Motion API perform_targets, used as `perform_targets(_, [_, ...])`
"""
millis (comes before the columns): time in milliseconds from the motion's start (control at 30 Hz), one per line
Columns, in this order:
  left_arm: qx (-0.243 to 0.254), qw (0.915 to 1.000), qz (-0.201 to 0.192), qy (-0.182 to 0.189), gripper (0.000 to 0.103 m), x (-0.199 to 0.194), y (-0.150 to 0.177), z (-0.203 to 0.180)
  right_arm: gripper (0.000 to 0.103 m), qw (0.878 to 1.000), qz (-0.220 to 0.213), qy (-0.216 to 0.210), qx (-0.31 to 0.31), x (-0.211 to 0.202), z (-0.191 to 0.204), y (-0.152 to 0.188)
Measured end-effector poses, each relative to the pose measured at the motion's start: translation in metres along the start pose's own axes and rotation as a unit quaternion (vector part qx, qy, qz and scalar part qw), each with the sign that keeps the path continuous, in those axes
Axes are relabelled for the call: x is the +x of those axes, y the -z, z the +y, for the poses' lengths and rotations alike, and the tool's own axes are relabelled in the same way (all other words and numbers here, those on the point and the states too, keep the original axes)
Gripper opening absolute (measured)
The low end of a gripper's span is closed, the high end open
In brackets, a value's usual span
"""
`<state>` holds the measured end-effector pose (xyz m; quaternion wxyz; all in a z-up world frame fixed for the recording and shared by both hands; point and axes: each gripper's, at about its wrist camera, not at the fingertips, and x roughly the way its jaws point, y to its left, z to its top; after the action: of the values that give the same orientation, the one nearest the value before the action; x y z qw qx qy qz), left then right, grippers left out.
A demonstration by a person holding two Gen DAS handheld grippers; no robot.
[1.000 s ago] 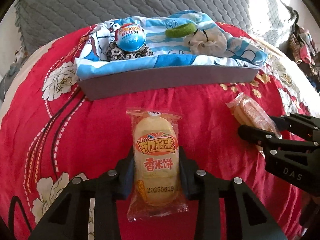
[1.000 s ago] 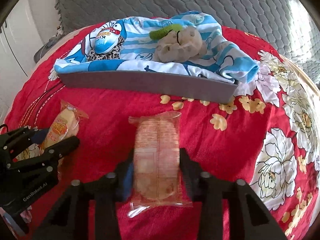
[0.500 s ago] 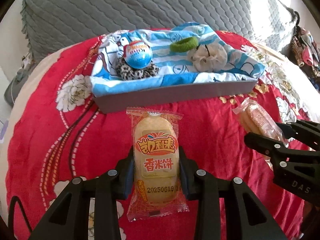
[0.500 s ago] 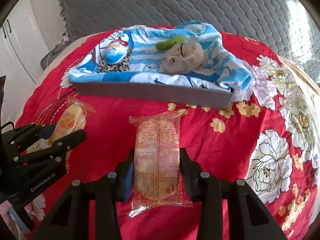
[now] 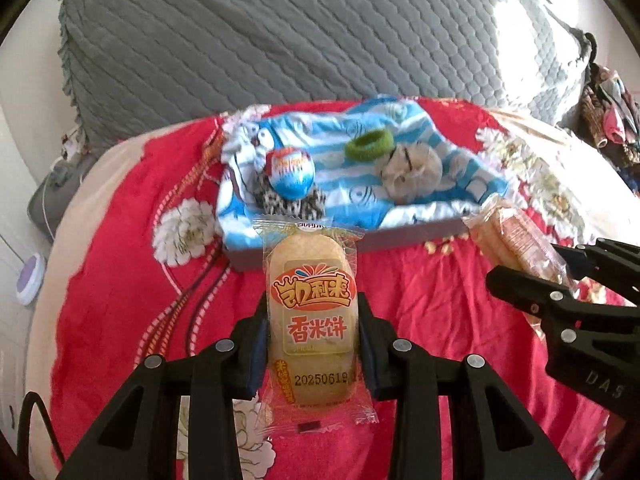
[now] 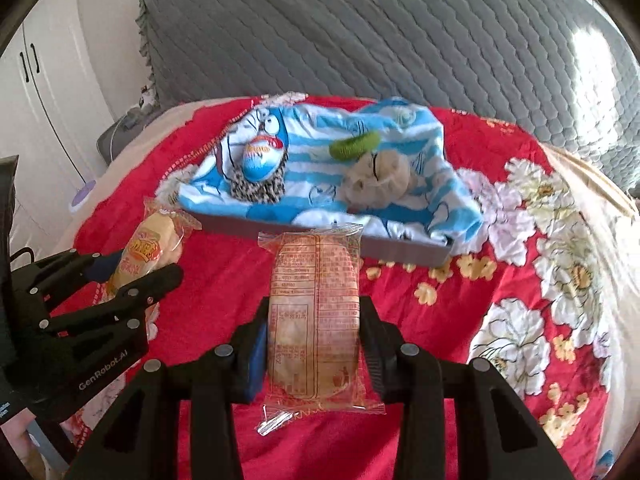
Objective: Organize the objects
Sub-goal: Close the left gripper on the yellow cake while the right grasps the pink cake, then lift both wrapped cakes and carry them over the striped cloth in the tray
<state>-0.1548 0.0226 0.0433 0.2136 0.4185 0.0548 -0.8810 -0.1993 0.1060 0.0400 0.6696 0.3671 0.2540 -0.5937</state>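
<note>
Left tongs (image 5: 312, 354) clamp a crinkly clear-wrapped oval rice cracker (image 5: 311, 320), label up; right tongs (image 6: 314, 354) clamp a second cracker packet (image 6: 314, 320), print side up. Both hang above the red floral bedspread (image 6: 420, 320). Beyond: grey tray (image 6: 400, 246), blue striped cloth (image 6: 312, 168), green hair tie (image 6: 354, 145).

left gripper (image 5: 312, 344): black, tilted down and forward, fingers (image 5: 250, 350) pointing to 12 o'clock, clamped on a wrapped snack. right gripper (image 6: 314, 344): same pitch, same 12 o'clock heading, clamped on another wrapped snack. side by side, close, not touching. right seen at 3 o'clock from left cam; left at 9 o'clock from right cam.
</note>
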Motion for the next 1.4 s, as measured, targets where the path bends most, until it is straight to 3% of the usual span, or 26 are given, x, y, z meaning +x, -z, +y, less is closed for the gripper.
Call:
perform_targets(333, [0.014,0.9988,-0.044,-0.016,0.039,-0.042,-0.053,-0.002,0.041,0.999,-0.041,0.007,-0.012,-0.045,0.004,-0.045])
perform_targets(633, [0.007,0.9977,-0.064,-0.021,0.039,-0.051,-0.11,0.006,0.041,0.998,-0.065,0.018,-0.017,-0.065,-0.001,-0.103])
perform_targets(1133, [0.019,0.9964,-0.074,-0.035,0.039,-0.008,-0.181,0.025,0.041,0.997,-0.053,0.035,-0.051,-0.045,0.004,-0.191])
perform_targets(1400, [0.001,0.9974,-0.069,-0.021,0.039,0.035,-0.185,0.017,0.041,0.997,-0.062,0.024,-0.044,-0.015,0.0,-0.19])
